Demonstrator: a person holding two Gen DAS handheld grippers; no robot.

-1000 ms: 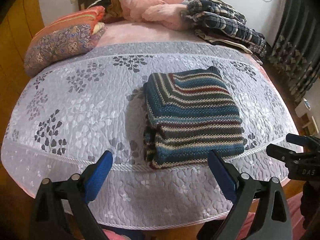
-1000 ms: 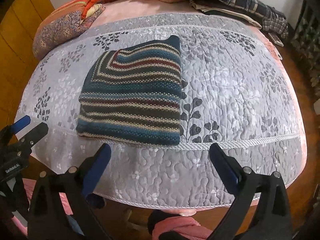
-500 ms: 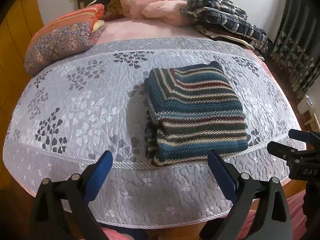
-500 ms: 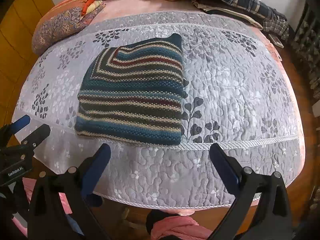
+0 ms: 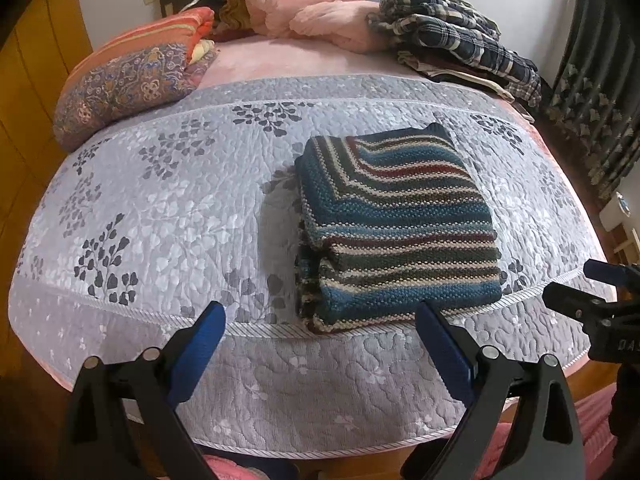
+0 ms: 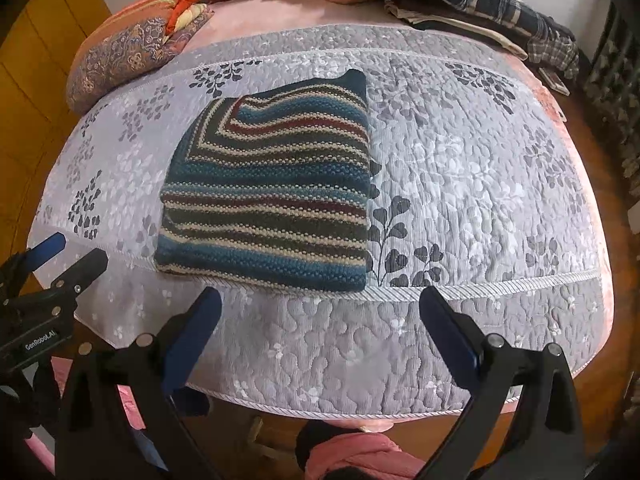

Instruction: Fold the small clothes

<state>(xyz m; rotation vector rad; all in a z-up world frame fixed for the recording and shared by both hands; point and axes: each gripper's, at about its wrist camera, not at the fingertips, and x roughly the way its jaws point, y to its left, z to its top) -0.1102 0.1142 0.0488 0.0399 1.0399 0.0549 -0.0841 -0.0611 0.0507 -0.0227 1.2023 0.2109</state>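
Note:
A striped knitted sweater (image 5: 396,224) in blue, dark red, cream and dark green lies folded into a neat rectangle near the front edge of the grey quilted bedspread (image 5: 168,216). The right wrist view has the same sweater (image 6: 272,196) left of centre. My left gripper (image 5: 320,320) hangs open in front of the bed edge, short of the sweater, with nothing between its blue pads. My right gripper (image 6: 320,308) is open too and holds nothing. Each gripper shows in the other's view: the right gripper (image 5: 596,292) at the right edge, the left gripper (image 6: 60,256) at the left edge.
A patterned pillow (image 5: 128,80) lies at the back left, pink bedding (image 5: 320,8) and a heap of plaid clothes (image 5: 456,36) at the headboard. Dark curtains (image 5: 600,80) hang on the right. Pink fabric (image 6: 352,456) shows below the bed edge over a wooden floor.
Both grippers have drawn back slightly from the bed and risen a little, so the sweater sits higher in both views. The sweater itself has not moved.

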